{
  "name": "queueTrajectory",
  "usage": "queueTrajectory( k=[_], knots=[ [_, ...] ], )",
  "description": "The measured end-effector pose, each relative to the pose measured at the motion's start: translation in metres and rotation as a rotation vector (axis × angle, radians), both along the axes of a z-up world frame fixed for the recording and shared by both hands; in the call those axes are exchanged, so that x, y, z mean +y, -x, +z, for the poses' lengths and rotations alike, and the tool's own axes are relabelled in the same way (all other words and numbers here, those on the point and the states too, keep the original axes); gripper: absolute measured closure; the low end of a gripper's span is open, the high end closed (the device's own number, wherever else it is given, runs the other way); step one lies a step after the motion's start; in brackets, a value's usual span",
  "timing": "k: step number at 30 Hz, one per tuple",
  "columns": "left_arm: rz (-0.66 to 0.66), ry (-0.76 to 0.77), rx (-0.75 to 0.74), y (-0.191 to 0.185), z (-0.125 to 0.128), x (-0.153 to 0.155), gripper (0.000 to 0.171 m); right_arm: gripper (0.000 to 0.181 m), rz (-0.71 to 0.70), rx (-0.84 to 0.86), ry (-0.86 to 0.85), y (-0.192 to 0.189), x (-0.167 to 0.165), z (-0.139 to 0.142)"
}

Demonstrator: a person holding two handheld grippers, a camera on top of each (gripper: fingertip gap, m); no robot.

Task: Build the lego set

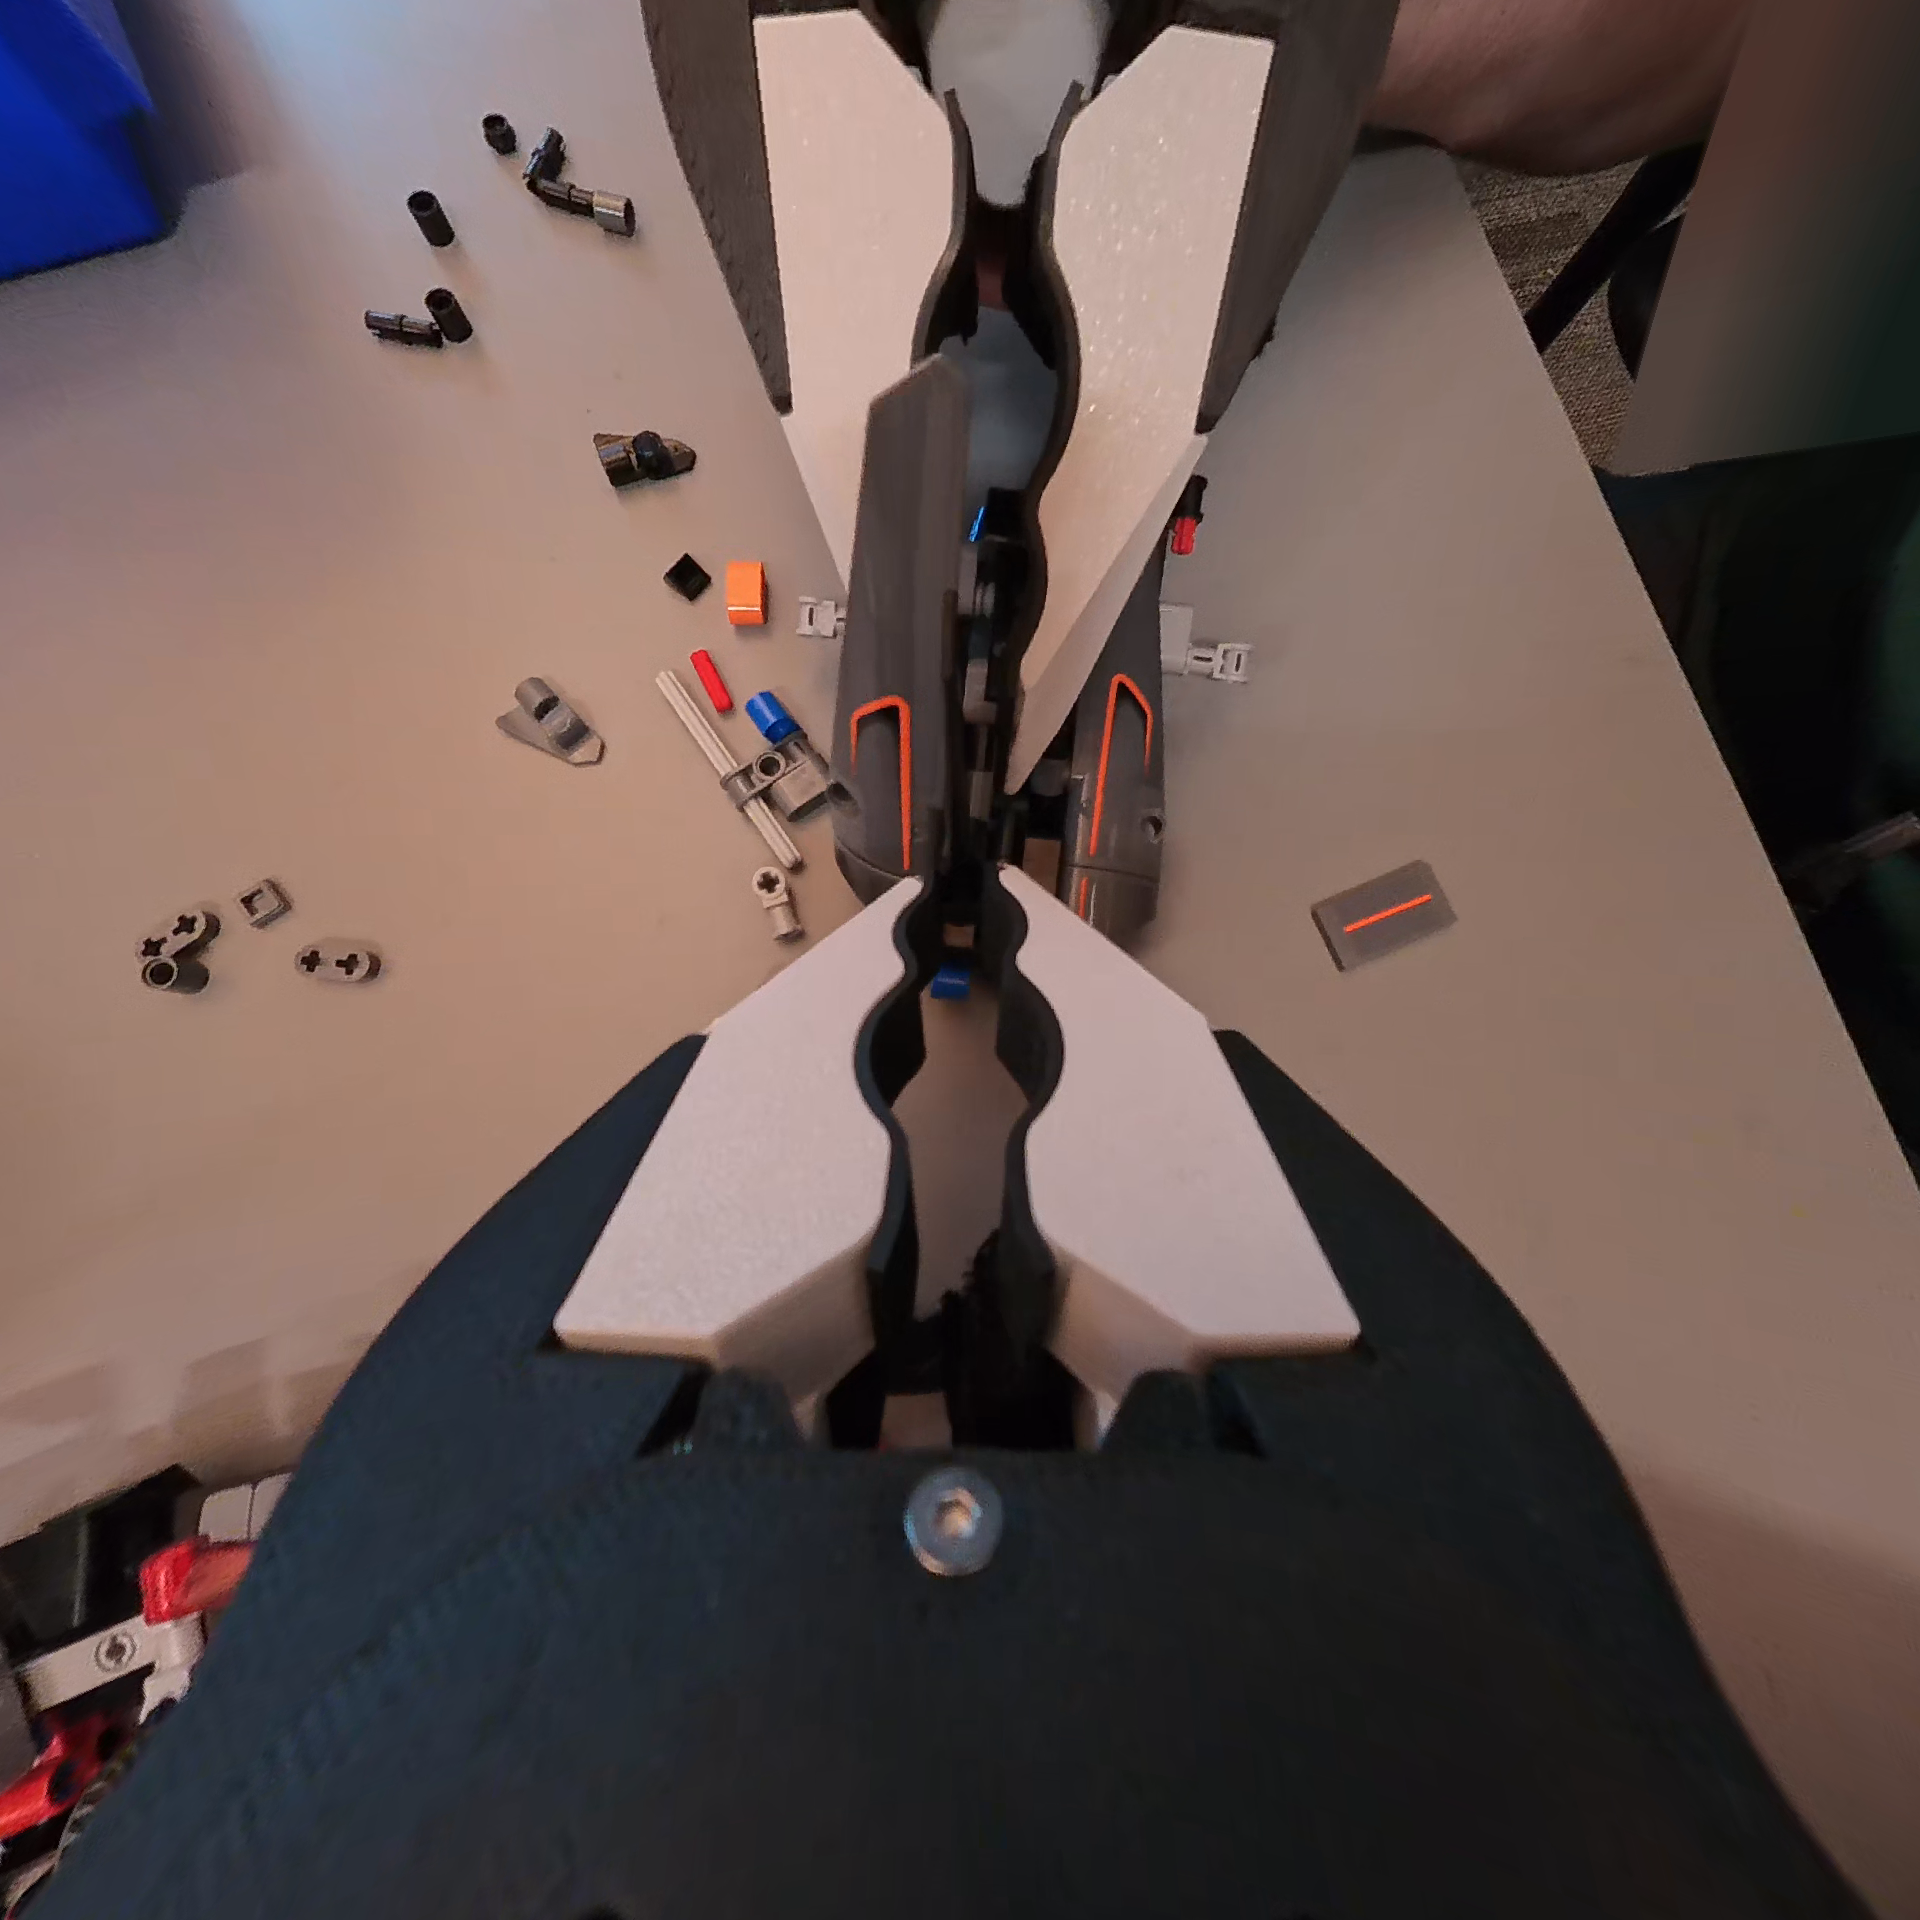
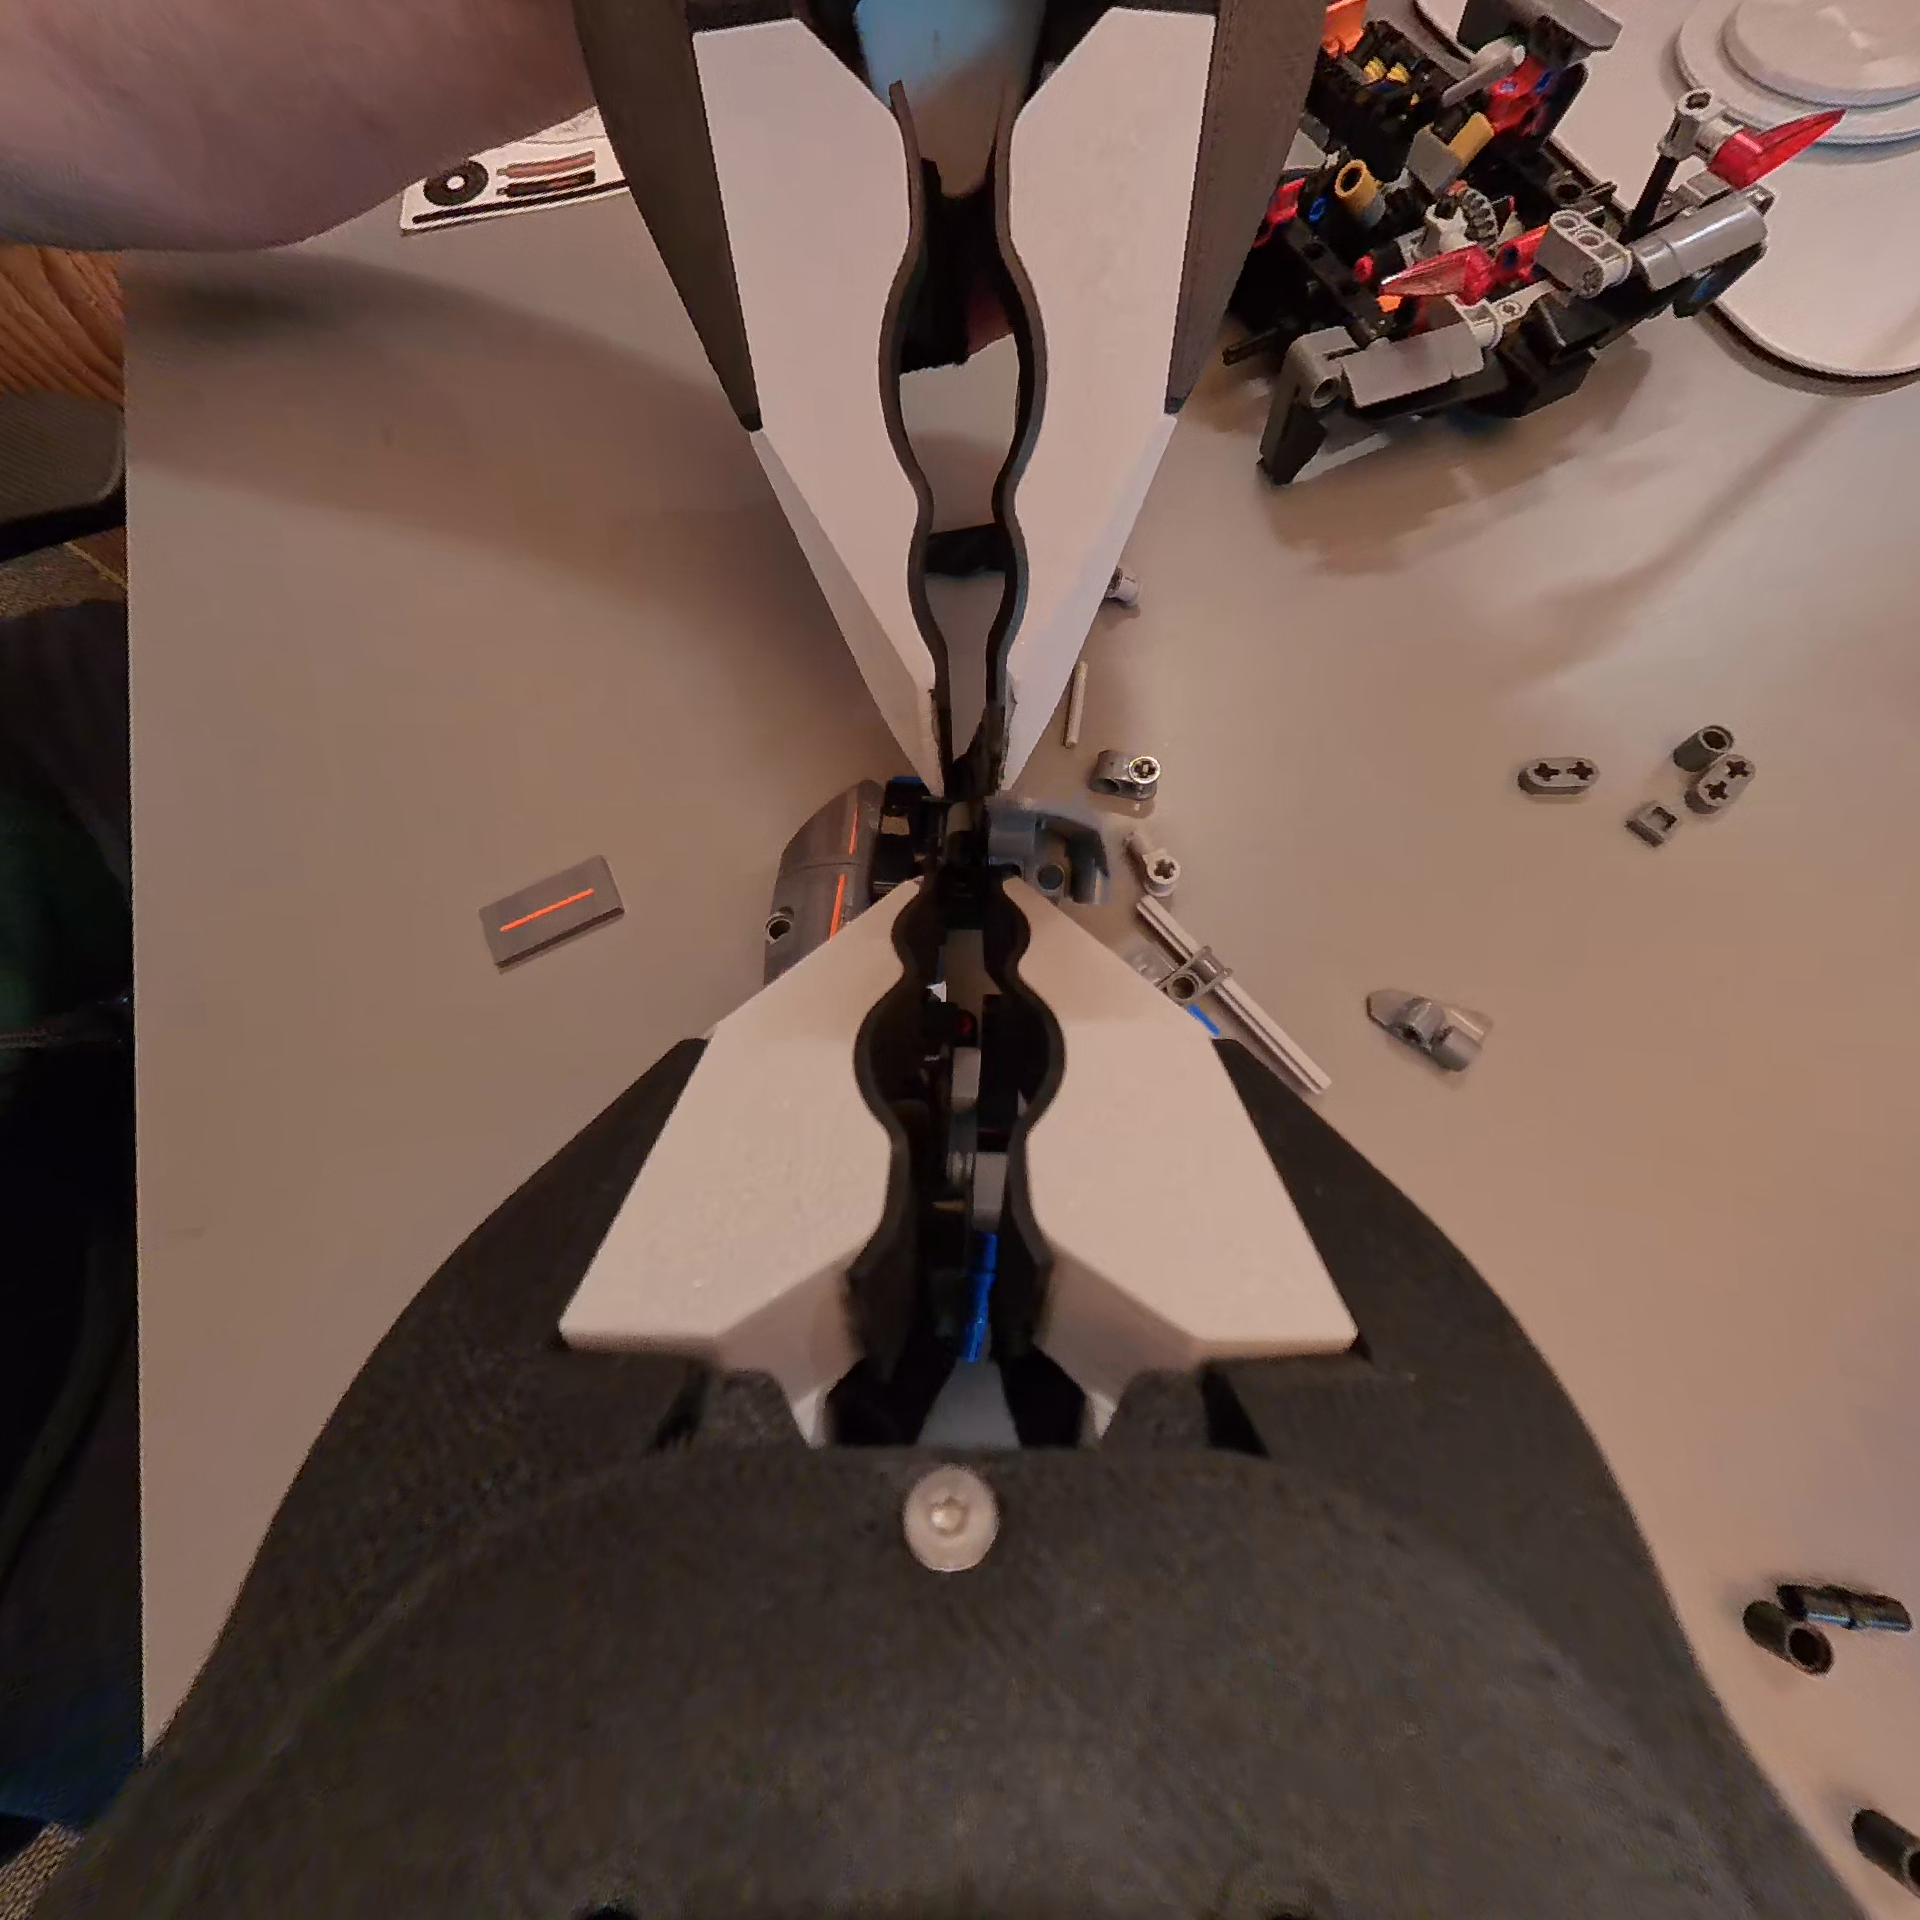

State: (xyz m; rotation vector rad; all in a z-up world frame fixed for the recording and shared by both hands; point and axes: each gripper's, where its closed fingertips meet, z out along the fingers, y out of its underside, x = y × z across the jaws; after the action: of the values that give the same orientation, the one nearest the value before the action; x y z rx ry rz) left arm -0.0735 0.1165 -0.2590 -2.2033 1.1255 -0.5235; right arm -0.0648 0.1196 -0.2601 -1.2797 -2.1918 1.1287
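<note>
A small lego sub-assembly with dark grey panels bearing orange stripes (image 1: 883, 758) is held between both grippers above the table; it also shows in the right wrist view (image 2: 821, 862). My left gripper (image 1: 961, 904) is shut on its near end, with a blue pin showing in the gap between the fingers. My right gripper (image 2: 961, 894) is shut on the assembly's black, grey and blue core. Each gripper shows in the other's view, coming in tip to tip: the right gripper (image 1: 987, 769) and the left gripper (image 2: 966, 758). The middle of the assembly is hidden by the fingers.
Loose parts lie on the pale table (image 1: 312, 1143): a grey tile with an orange line (image 1: 1382, 914), an orange piece (image 1: 746, 592), black pins (image 1: 431, 218), a grey axle (image 1: 748, 779). A larger lego model (image 2: 1475, 239) stands far right. A blue bin (image 1: 62, 125) sits at the corner. Only a small space, under 4 cm, lies between the two pairs of fingers. The grey axle (image 1: 748, 779) lies around 5 centimetres away from my right fingertips. The right camera catches it too, in the right wrist view (image 2: 1199, 969).
</note>
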Motion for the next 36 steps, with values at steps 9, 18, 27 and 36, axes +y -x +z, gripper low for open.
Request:
queueTrajectory(
  k=[9, 18, 27, 36],
  knots=[
    [0.002, 0.002, 0.009, -0.0002, 0.0003, -0.0003, 0.167, 0.176, 0.002, -0.002, -0.012, -0.0001, -0.0001, -0.0009],
    [0.016, 0.020, 0.030, 0.0003, 0.0008, 0.0001, 0.167, 0.176, -0.010, -0.006, 0.004, 0.0009, 0.0005, -0.0003],
    [0.022, 0.021, 0.073, -0.0005, -0.0009, -0.0008, 0.167, 0.176, -0.019, -0.009, -0.049, 0.0019, -0.0006, -0.0025],
    [0.007, -0.001, 0.159, -0.0001, -0.0002, 0.0018, 0.167, 0.176, -0.022, -0.031, -0.076, 0.0017, 0.0018, -0.0049]
  ],
)
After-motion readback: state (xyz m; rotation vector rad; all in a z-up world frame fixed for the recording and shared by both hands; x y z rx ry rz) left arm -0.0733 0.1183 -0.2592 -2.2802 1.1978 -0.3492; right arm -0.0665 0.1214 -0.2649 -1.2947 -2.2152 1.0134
